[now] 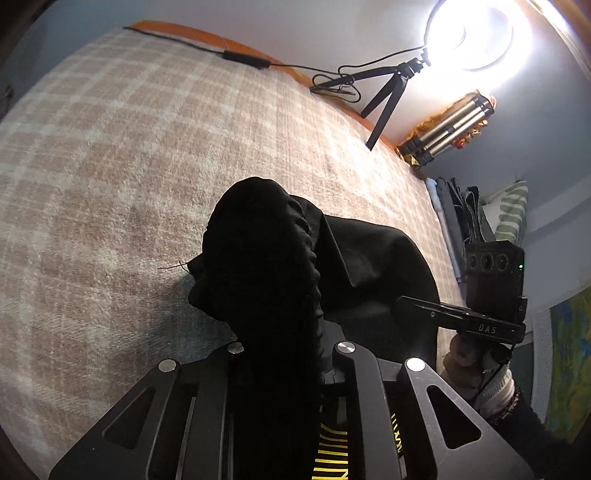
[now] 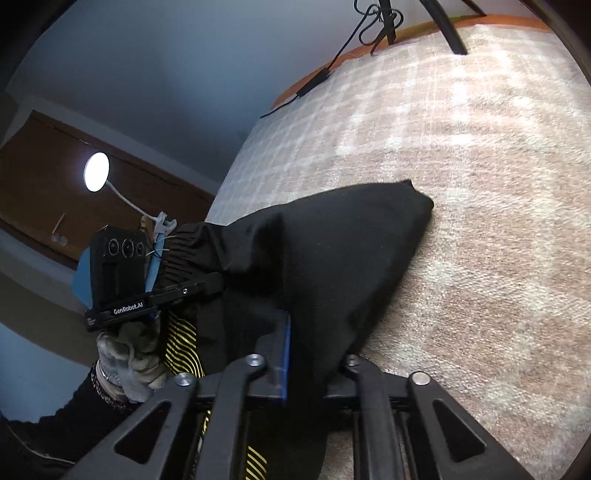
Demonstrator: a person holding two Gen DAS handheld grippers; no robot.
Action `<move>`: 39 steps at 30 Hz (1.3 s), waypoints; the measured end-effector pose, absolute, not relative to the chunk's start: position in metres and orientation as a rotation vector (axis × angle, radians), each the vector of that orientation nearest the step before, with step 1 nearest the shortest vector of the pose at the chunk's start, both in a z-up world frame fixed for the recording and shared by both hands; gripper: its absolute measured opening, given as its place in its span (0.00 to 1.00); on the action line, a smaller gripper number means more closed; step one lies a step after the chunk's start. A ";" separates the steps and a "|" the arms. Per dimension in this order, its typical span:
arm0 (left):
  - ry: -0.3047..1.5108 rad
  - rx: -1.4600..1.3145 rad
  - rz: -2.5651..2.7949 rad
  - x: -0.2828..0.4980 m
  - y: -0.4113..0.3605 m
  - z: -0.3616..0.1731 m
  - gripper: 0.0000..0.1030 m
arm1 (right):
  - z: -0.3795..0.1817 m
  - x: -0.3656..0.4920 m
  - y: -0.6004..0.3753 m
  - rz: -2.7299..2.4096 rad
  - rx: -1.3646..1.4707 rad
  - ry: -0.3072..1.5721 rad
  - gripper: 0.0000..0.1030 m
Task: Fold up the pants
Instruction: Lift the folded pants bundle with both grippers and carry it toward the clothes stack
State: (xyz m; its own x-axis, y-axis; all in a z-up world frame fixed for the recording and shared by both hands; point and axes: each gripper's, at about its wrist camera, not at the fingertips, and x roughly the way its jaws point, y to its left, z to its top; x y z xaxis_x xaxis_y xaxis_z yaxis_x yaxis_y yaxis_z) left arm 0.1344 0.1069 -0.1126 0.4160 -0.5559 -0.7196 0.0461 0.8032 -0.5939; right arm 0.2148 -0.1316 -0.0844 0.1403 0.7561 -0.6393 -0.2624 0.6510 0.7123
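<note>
Black pants (image 1: 369,258) lie bunched on a beige plaid blanket (image 1: 129,166). In the left wrist view my left gripper (image 1: 284,332) is shut on a gathered bunch of the elastic waistband, which stands up and hides the fingertips. My right gripper (image 1: 417,306) reaches into the cloth from the right. In the right wrist view the pants (image 2: 351,240) spread forward to a pointed corner. There my right gripper (image 2: 306,343) is shut on the black fabric beside a blue pad (image 2: 284,350). My left gripper (image 2: 210,282) bites the ribbed waistband at the left.
A ring light (image 1: 469,33) on a small tripod stands at the blanket's far edge, with a cable (image 1: 243,59) running along it. A folded tripod (image 1: 454,125) and stacked clothes (image 1: 454,206) sit at the right. A gloved hand (image 2: 129,358) holds the left gripper. A round lamp (image 2: 96,171) glows at the left.
</note>
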 end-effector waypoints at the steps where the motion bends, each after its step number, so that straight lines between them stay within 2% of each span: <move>1: 1.077 -0.529 -0.399 0.133 0.106 -0.111 0.13 | -0.080 0.214 -0.130 0.776 0.474 1.208 0.06; 21: 0.863 -0.373 -0.392 0.113 0.067 -0.047 0.12 | 0.004 0.190 -0.129 0.696 0.283 0.957 0.04; 39: 0.743 -0.266 -0.528 0.128 -0.023 0.001 0.12 | 0.064 0.159 -0.218 0.562 0.276 0.796 0.04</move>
State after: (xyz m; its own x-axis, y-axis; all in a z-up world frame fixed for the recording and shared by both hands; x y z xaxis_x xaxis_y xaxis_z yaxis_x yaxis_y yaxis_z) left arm 0.1279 -0.0226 0.0010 0.6151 -0.5437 -0.5710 0.3609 0.8380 -0.4092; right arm 0.1594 -0.2175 0.0639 0.5646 0.5715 -0.5954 -0.3701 0.8202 0.4363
